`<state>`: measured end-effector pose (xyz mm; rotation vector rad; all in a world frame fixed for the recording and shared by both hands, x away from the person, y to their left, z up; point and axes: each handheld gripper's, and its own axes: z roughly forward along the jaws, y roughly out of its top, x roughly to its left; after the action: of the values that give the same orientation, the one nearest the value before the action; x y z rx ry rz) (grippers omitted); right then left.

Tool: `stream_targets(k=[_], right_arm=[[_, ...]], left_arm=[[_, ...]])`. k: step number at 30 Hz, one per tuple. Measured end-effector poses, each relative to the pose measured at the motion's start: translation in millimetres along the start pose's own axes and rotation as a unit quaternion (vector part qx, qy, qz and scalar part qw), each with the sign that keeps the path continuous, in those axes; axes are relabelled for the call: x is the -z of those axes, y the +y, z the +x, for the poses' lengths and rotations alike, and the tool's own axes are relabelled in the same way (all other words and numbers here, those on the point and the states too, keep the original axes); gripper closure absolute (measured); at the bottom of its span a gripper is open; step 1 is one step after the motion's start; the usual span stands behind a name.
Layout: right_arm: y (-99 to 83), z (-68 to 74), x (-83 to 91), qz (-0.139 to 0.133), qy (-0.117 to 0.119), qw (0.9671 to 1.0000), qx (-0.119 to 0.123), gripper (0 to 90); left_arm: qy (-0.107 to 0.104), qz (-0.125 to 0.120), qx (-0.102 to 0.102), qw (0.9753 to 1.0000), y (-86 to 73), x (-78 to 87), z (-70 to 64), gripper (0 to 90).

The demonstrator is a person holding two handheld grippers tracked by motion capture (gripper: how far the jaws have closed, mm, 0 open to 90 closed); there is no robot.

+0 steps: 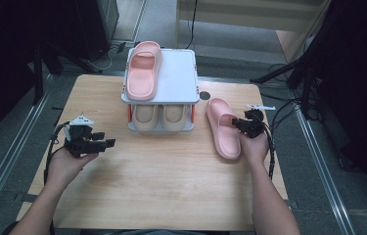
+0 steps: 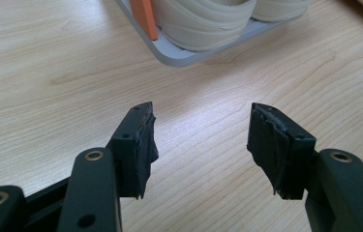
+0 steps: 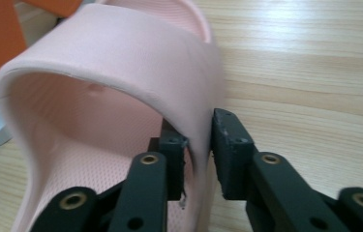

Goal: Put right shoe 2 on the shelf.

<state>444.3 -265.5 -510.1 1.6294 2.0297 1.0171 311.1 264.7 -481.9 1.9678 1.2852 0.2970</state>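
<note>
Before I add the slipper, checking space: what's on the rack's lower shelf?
Two beige slippers fill the lower level of the rack, toes outward. Their back parts are hidden under the top shelf.

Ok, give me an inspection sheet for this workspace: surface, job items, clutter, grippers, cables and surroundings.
Surface: wooden table, bare in front.
Job's things: pink slipper on table, gripped at its strap edge; second pink slipper on top of the grey two-tier rack; beige pair on the lower tier.
Clutter: nothing seen.
Grippers: right gripper shut on the strap; left gripper open, empty, over the table.
Cables: right cable trails past the wrist; left cable loops at the table edge.
Surroundings: grey floor, dark stands and loose floor cables.
</note>
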Motion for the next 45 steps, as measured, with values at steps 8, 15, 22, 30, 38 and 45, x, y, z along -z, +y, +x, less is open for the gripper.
stream_targets(k=[8,15,22,30,38,45], right_arm=[[2.7,1.5,2.3,0.006,0.0,0.9999,-0.014,83.6],[5.7,3.4,8.7,0.005,-0.007,0.9999,-0.011,83.6],[9.5,2.8,13.2,0.006,-0.014,0.9998,-0.012,83.6],[23.3,9.0,24.9,0.001,-0.01,0.9998,-0.015,83.4],[46.6,10.8,27.9,0.016,-0.005,0.9995,-0.025,83.3],[77.2,15.3,44.7,0.013,0.011,0.9994,-0.031,83.0]], left_arm=[[0.002,-0.001,0.003,1.0,-0.2,1.1,1.6,42.9],[0.0,-0.001,0.004,1.0,0.1,1.3,1.5,42.9],[-0.007,0.003,0.002,1.0,0.4,-1.4,1.8,42.9],[-0.01,0.002,0.001,0.9999,0.6,0.0,1.0,42.8],[-0.016,0.006,0.0,0.9999,1.0,-1.7,0.0,42.7],[-0.018,0.005,0.003,0.9998,1.6,-2.4,1.6,42.5]])
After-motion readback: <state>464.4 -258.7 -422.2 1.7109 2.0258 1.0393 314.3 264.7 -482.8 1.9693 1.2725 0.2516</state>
